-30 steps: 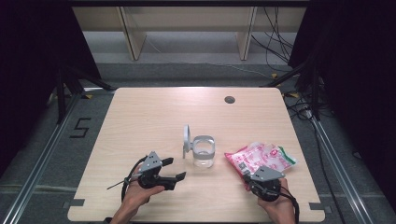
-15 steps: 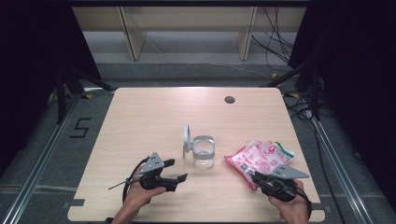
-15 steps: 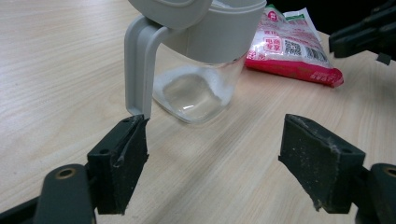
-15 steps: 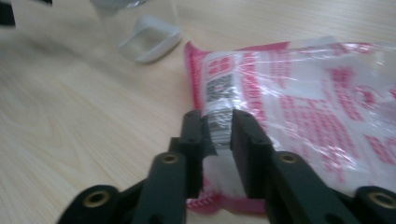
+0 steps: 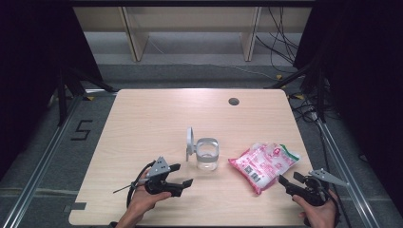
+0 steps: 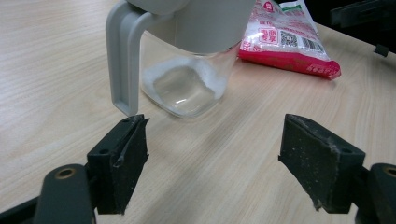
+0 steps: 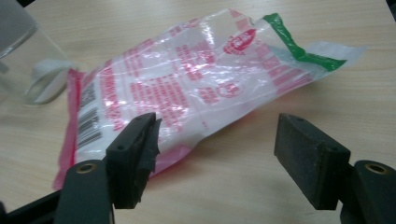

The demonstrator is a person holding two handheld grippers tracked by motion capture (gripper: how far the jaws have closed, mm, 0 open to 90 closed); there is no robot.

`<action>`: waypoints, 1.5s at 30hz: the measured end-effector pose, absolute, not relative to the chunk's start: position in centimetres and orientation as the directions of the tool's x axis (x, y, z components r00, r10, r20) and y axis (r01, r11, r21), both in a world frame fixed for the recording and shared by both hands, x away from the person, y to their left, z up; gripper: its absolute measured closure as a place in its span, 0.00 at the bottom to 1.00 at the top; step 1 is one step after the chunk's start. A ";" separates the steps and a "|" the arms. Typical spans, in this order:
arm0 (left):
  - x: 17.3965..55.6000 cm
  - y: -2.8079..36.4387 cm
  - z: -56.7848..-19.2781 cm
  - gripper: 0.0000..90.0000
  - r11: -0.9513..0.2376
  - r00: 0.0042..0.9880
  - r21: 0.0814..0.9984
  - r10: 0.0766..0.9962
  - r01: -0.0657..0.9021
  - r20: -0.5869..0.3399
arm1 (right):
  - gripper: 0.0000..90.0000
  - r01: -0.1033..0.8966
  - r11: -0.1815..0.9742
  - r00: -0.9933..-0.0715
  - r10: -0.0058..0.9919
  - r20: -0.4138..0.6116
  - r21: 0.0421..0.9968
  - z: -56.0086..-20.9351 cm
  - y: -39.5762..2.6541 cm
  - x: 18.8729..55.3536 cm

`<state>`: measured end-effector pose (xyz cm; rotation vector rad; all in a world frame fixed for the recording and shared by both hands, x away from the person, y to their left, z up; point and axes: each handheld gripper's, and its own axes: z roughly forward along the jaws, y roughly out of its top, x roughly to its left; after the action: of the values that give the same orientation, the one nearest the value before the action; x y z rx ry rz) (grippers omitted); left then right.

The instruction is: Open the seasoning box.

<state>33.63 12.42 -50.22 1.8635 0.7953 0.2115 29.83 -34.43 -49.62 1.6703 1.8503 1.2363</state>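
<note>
A clear glass jar (image 5: 207,154) stands at the table's middle, its grey lid (image 5: 189,142) flipped up on its left side. A pink and white plastic bag (image 5: 263,164) lies flat to its right. My left gripper (image 5: 183,175) is open in front of the jar, a little to its left; in the left gripper view the jar (image 6: 187,88) stands just past the empty gripper (image 6: 212,163). My right gripper (image 5: 289,178) rests near the front right corner. Its jaws have just been opening and hold nothing. The bag (image 7: 196,84) lies just ahead of that gripper (image 7: 217,154).
The light wooden table (image 5: 152,123) has a round hole (image 5: 233,101) near its far edge. Shelf legs and cables stand on the floor beyond it. The bag (image 6: 285,42) lies behind the jar in the left gripper view.
My right gripper was shut at the bag's near edge; it has opened and drawn back to the right, leaving the bag on the table. The left gripper has stayed put.
</note>
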 end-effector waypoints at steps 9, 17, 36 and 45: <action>33.5 12.0 -50.4 0.25 -0.240 0.772 0.874 0.601 0.423 -0.208 | 0.33 0.636 -0.143 -0.250 0.891 0.378 0.758 -50.8 -35.2 32.6; 33.4 11.9 -50.3 0.25 -0.237 0.775 0.871 0.591 0.431 -0.222 | 0.37 0.654 -0.151 -0.231 0.893 0.386 0.741 -51.2 -35.6 34.5; 33.5 11.7 -50.5 0.25 -0.252 0.789 0.874 0.578 0.415 -0.209 | 0.56 0.658 -0.166 -0.204 0.900 0.385 0.735 -52.0 -35.1 37.8; 33.4 11.7 -50.6 0.25 -0.243 0.775 0.864 0.589 0.440 -0.229 | 0.82 0.669 -0.268 -0.149 0.866 0.478 0.694 -52.0 -35.1 38.1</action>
<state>33.38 11.71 -50.59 1.8819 0.7855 0.1712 38.10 -35.10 -51.96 1.8969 1.7563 1.3809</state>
